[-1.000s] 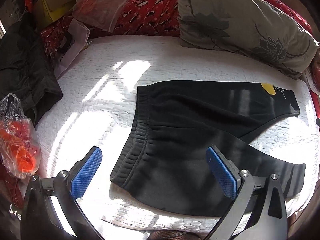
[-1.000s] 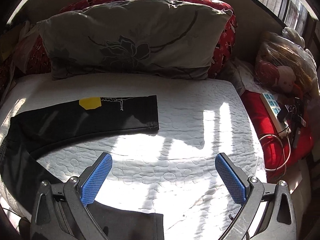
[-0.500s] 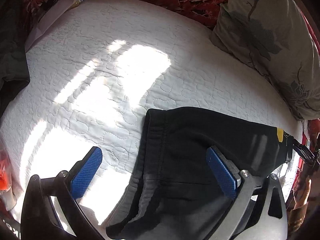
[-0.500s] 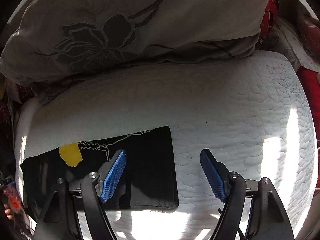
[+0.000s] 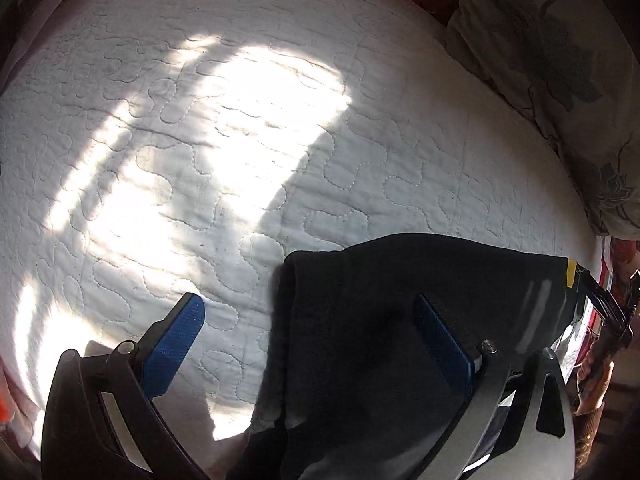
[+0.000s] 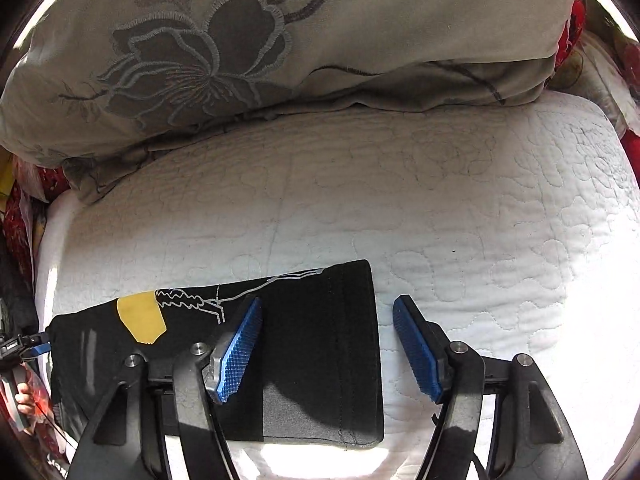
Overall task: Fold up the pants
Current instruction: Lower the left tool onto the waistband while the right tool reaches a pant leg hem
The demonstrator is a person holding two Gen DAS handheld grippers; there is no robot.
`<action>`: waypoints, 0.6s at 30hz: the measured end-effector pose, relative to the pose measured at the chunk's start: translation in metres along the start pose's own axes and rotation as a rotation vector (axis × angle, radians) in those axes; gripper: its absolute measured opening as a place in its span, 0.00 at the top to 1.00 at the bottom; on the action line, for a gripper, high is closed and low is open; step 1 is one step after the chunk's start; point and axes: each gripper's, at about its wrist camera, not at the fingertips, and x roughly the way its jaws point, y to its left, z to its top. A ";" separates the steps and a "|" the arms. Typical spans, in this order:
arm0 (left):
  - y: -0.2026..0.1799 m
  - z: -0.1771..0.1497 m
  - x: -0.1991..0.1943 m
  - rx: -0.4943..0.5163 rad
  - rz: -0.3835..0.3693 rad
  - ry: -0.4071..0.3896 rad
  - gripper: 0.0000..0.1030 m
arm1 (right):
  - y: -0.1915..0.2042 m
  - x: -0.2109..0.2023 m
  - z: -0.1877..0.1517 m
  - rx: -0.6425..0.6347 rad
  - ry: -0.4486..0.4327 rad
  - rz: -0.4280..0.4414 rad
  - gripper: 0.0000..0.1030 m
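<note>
Black pants (image 6: pixel 312 344) lie lengthwise left-to-right on the white bed (image 5: pixel 240 160), with the open left tongs (image 5: pixel 308 344) straddling the waistband edge and the right tongs (image 6: pixel 328 344), open but just narrowing, straddling the hem.

Black sweatpants (image 5: pixel 400 300) lie flat on white quilting, leg cuff (image 6: pixel 352 344) toward three o'clock (yellow patch (image 6: pixel 140 318) at nine).

left wrist: steep, close | right wrist: same (both show pants (image 5: pixel 400 280))
</note>
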 end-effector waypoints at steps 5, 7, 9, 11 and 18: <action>-0.015 0.010 -0.013 0.054 -0.174 0.036 0.07 | -0.014 -0.012 0.006 0.033 0.005 0.007 0.33; -0.023 0.009 -0.012 0.109 -0.172 0.053 0.08 | -0.019 -0.015 0.010 0.042 0.010 0.012 0.33; -0.024 0.008 0.000 0.148 -0.122 0.070 0.11 | -0.024 -0.017 0.012 0.042 0.013 0.012 0.33; -0.021 0.009 0.010 0.142 -0.120 0.076 0.13 | -0.025 -0.018 0.015 0.037 0.017 0.011 0.33; -0.006 0.008 -0.005 0.166 -0.060 0.026 0.37 | -0.022 -0.019 0.017 -0.027 0.047 -0.005 0.47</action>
